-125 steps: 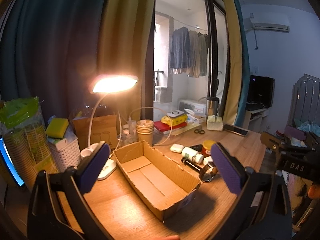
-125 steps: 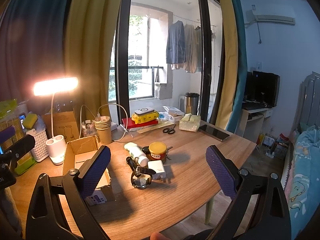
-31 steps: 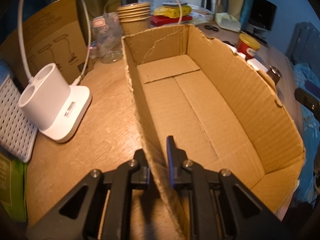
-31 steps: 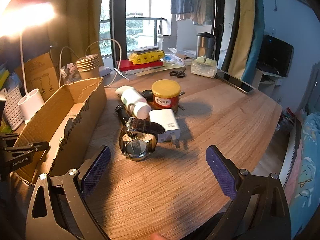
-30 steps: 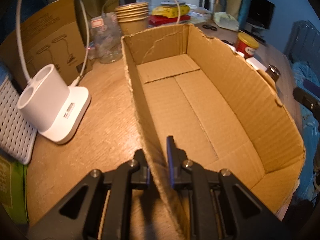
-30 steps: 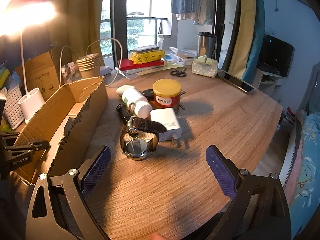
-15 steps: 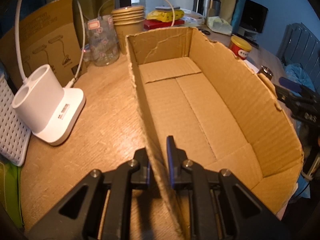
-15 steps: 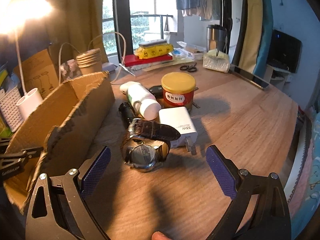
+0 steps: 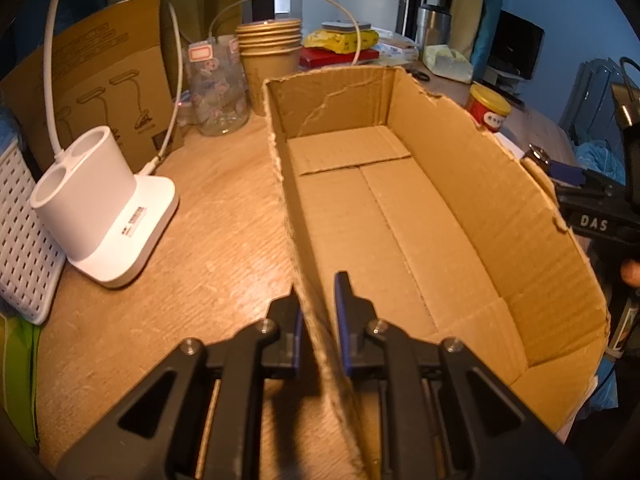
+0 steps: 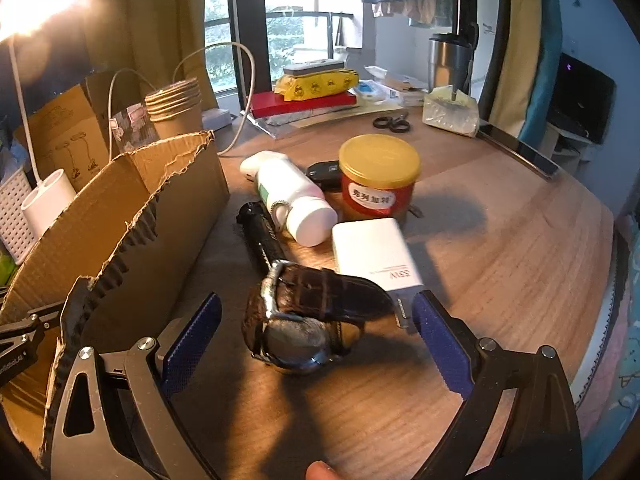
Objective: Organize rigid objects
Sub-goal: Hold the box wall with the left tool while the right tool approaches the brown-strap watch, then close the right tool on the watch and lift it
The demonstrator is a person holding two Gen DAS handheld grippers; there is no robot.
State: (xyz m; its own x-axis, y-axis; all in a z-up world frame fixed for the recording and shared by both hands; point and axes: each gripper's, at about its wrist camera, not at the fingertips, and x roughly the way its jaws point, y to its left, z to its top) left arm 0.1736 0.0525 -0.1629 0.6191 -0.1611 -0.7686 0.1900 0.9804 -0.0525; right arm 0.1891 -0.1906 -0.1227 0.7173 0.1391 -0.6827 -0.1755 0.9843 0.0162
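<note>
On table: R fingers spread, now nearer around watch; L fingers still pinching box wall.

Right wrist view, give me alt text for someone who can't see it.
The open right hand-held gripper straddles a wristwatch on a wooden table. Beyond lie a white charger, white bottle and yellow-lidded jar; a cardboard box stands left.
</note>
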